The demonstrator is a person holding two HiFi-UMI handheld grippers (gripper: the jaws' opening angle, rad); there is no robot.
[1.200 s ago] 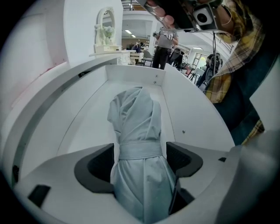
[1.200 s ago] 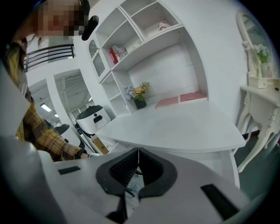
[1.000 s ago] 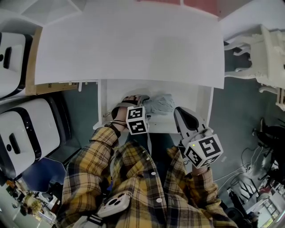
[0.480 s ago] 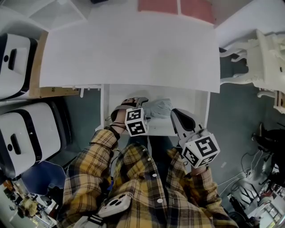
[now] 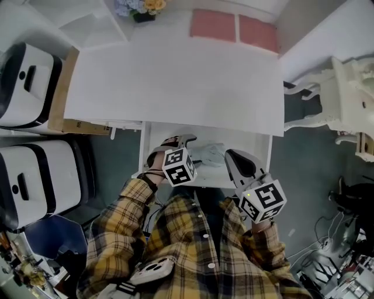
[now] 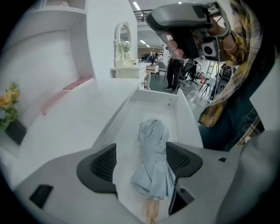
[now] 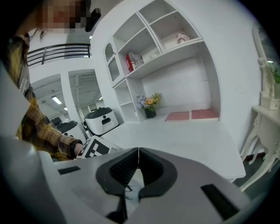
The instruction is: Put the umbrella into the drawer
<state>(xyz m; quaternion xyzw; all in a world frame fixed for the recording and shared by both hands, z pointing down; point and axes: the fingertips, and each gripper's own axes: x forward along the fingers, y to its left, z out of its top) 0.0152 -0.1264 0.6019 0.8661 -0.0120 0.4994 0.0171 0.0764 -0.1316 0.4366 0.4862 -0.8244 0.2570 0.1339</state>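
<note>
A folded light-blue umbrella [image 5: 209,153] lies in the open white drawer [image 5: 264,153] under the desk top. In the left gripper view the umbrella [image 6: 152,140] lies lengthwise on the drawer floor [image 6: 131,118], its wooden handle [image 6: 152,213] nearest the camera. My left gripper [image 6: 142,154] is open and straddles it, with a strip of drawer floor showing beside the left pad. From above, the left gripper [image 5: 186,141] sits at the umbrella's left end. My right gripper [image 5: 233,157] hovers at the drawer's front right, jaws shut on nothing [image 7: 138,159].
The white desk top [image 5: 175,82] overhangs the drawer's back. Flowers [image 5: 140,7] and pink mats [image 5: 232,26] sit at the desk's far edge. White appliances [image 5: 26,87] stand at the left, an ornate white chair [image 5: 345,87] at the right. Wall shelves [image 7: 148,39] rise behind the desk.
The head view has shifted, so more of the desk's far edge shows. Both grippers keep roughly the same places at the drawer, and the umbrella has not moved.
</note>
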